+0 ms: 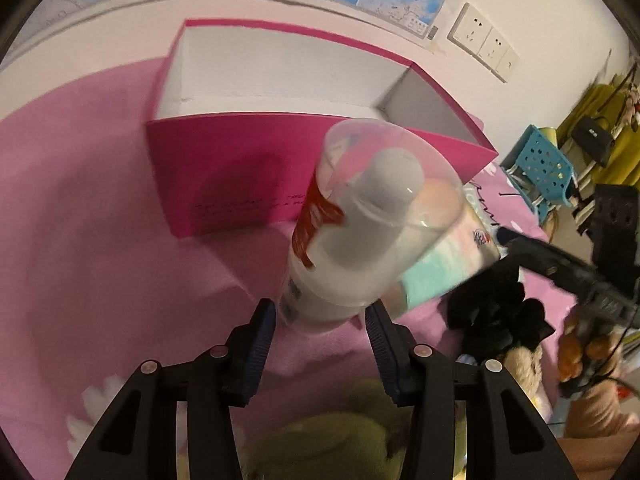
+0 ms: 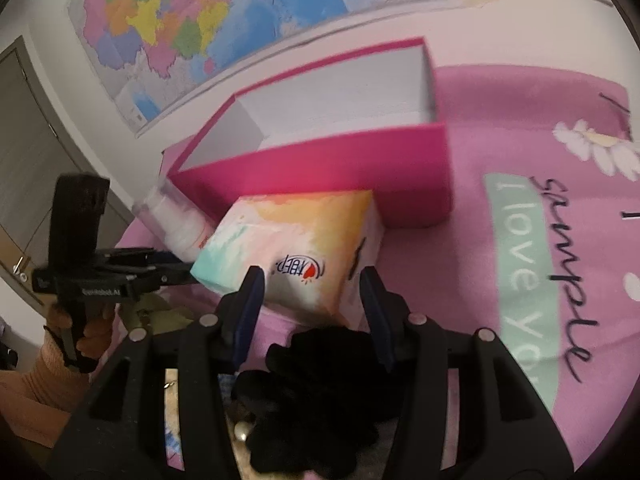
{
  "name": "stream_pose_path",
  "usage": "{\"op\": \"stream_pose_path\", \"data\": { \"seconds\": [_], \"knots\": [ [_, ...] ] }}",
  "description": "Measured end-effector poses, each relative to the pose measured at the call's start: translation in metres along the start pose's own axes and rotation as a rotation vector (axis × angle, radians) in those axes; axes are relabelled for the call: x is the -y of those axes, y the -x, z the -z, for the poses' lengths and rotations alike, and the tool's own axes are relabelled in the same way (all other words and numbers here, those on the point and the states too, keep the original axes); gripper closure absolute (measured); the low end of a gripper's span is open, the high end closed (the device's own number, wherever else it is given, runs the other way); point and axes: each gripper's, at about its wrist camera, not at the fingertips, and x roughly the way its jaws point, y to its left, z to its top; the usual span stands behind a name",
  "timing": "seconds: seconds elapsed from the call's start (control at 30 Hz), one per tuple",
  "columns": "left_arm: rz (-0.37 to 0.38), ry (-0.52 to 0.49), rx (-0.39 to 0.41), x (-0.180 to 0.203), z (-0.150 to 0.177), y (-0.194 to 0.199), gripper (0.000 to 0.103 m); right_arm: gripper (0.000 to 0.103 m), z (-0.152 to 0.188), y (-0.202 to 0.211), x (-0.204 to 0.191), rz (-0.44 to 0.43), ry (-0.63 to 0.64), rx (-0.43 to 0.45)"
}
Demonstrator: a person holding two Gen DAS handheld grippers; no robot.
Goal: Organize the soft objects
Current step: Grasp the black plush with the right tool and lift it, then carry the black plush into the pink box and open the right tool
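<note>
An open magenta box point(image 1: 240, 184) with a white inside stands on the pink bed cover; it also shows in the right wrist view point(image 2: 320, 168). My left gripper point(image 1: 320, 316) is shut on a white bottle point(image 1: 360, 232) with a clear cap and red label, held tilted in front of the box. The bottle shows at the left in the right wrist view point(image 2: 176, 216). My right gripper point(image 2: 312, 288) is open around the near end of a pastel tissue pack point(image 2: 296, 244), not pressing it. The pack lies beside the bottle point(image 1: 448, 264). A black fuzzy item point(image 2: 316, 392) lies under the right gripper.
A yellow-green soft thing point(image 1: 340, 440) lies below the left gripper. A blue perforated basket point(image 1: 540, 168) stands off the bed at the right. The wall with maps point(image 2: 200, 20) is behind the box. The bed cover point(image 2: 540, 240) spreads to the right.
</note>
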Motion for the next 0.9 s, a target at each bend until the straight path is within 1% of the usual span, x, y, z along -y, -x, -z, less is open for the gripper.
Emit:
{"op": "stream_pose_path", "data": {
  "seconds": [0.13, 0.17, 0.23, 0.27, 0.33, 0.37, 0.4, 0.43, 0.47, 0.5, 0.53, 0.6, 0.73, 0.83, 0.9],
  "knots": [
    [-0.029, -0.009, 0.052, 0.004, 0.007, 0.022, 0.056, 0.048, 0.011, 0.026, 0.002, 0.024, 0.011, -0.010],
    [-0.032, -0.014, 0.075, 0.006, 0.010, 0.031, 0.056, 0.044, 0.016, 0.031, 0.005, 0.025, -0.002, -0.020],
    [-0.026, -0.028, 0.104, 0.011, 0.013, 0.046, 0.056, 0.029, 0.022, 0.032, 0.010, 0.036, -0.010, -0.055],
    [-0.018, -0.034, 0.111, 0.013, 0.014, 0.051, 0.056, 0.027, 0.025, 0.029, 0.013, 0.056, -0.011, -0.081],
    [0.000, -0.068, 0.135, 0.024, 0.014, 0.062, 0.056, 0.026, 0.029, 0.019, 0.017, 0.101, -0.011, -0.124],
    [0.007, -0.092, 0.143, 0.033, 0.013, 0.064, 0.056, 0.026, 0.030, 0.013, 0.019, 0.105, -0.008, -0.145],
    [0.023, -0.126, 0.149, 0.044, 0.013, 0.068, 0.055, 0.029, 0.031, 0.008, 0.020, 0.096, -0.005, -0.159],
    [0.034, -0.143, 0.150, 0.050, 0.013, 0.069, 0.055, 0.043, 0.032, 0.003, 0.021, 0.079, -0.010, -0.173],
    [0.051, -0.163, 0.148, 0.058, 0.013, 0.069, 0.055, 0.054, 0.032, 0.000, 0.022, 0.078, -0.016, -0.179],
    [0.062, -0.185, 0.143, 0.066, 0.012, 0.067, 0.055, 0.077, 0.032, -0.002, 0.023, 0.072, -0.020, -0.182],
    [0.080, -0.206, 0.131, 0.074, 0.011, 0.063, 0.055, 0.086, 0.031, -0.001, 0.022, 0.061, -0.019, -0.181],
    [0.108, -0.229, 0.105, 0.085, 0.011, 0.055, 0.055, 0.088, 0.031, 0.007, 0.016, 0.060, 0.005, -0.155],
    [0.162, -0.278, 0.049, 0.103, 0.013, 0.038, 0.055, 0.091, 0.023, 0.034, 0.000, 0.022, 0.043, -0.075],
    [0.199, -0.309, 0.020, 0.115, 0.009, 0.030, 0.053, 0.095, 0.010, 0.057, -0.013, -0.010, 0.072, -0.001],
    [0.236, -0.323, 0.005, 0.121, 0.005, 0.027, 0.051, 0.095, 0.001, 0.066, -0.021, -0.031, 0.093, 0.031]
  ]
}}
